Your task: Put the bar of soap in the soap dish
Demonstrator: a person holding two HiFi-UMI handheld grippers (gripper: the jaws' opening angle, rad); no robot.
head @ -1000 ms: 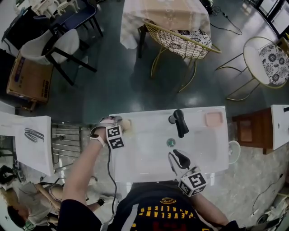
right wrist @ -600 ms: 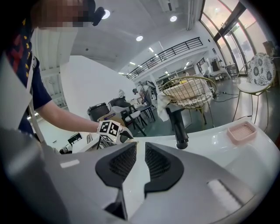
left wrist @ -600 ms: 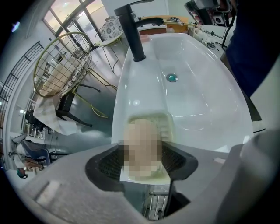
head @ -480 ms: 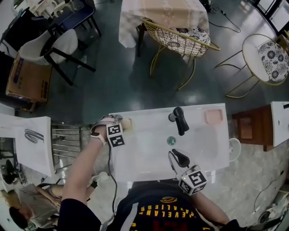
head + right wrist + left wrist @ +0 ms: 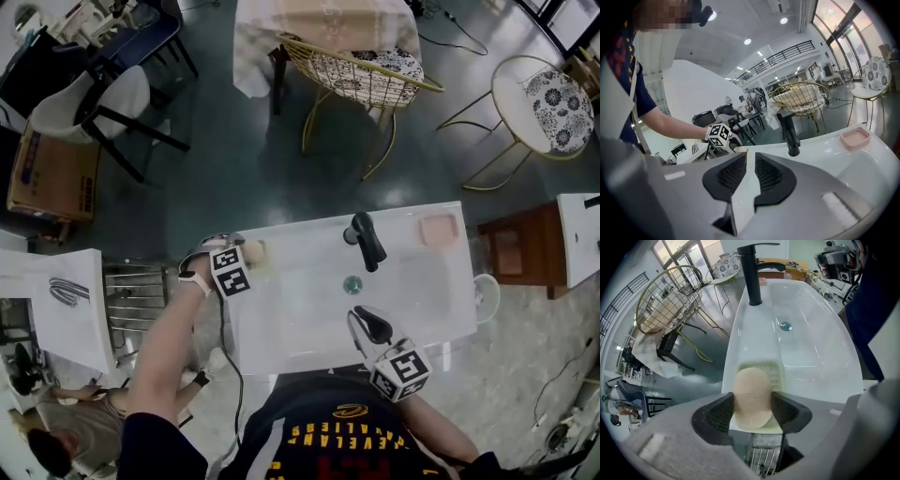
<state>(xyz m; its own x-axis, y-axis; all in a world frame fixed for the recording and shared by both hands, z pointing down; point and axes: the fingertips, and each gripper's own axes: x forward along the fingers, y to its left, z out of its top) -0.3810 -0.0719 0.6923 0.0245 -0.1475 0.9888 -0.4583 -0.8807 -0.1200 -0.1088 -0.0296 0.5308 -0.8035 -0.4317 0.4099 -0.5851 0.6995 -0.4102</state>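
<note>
Left tongs (image 5: pixel 753 409), just closing, grip beige oval soap bar (image 5: pixel 752 387) above white ribbed soap dish (image 5: pixel 774 373); likely only release remains. Right tongs (image 5: pixel 750 172) just narrowing, slightly apart, empty.

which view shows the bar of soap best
The left gripper view: the bar of soap sits large between the left tongs, which have just been closing. The head view shows a small pale patch; the right gripper view only a far sliver.

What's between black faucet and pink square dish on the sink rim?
Nothing; head view shows bare white sink rim between black faucet and pink square dish.
</note>
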